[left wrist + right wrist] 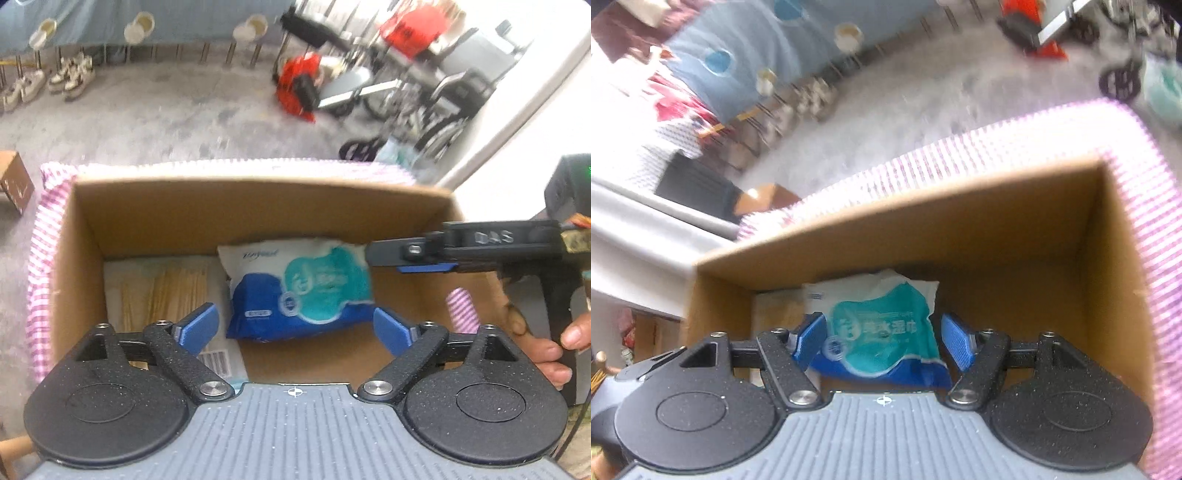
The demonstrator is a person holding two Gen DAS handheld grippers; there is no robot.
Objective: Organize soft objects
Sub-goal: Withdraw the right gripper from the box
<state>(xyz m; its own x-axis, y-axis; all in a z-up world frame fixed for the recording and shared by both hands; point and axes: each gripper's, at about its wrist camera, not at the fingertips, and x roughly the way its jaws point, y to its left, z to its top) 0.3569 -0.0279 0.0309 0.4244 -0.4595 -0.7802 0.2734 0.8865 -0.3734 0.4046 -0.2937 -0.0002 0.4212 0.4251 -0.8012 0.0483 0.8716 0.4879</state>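
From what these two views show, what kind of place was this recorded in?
Probably a lived-in room or storage area, not a lab: bare concrete floor, shoes lined along the wall, folded wheelchairs. The cardboard box sits on a pink checked cloth.

A blue-and-teal wet-wipe pack lies flat on the cardboard box floor, beside a pale flat packet.
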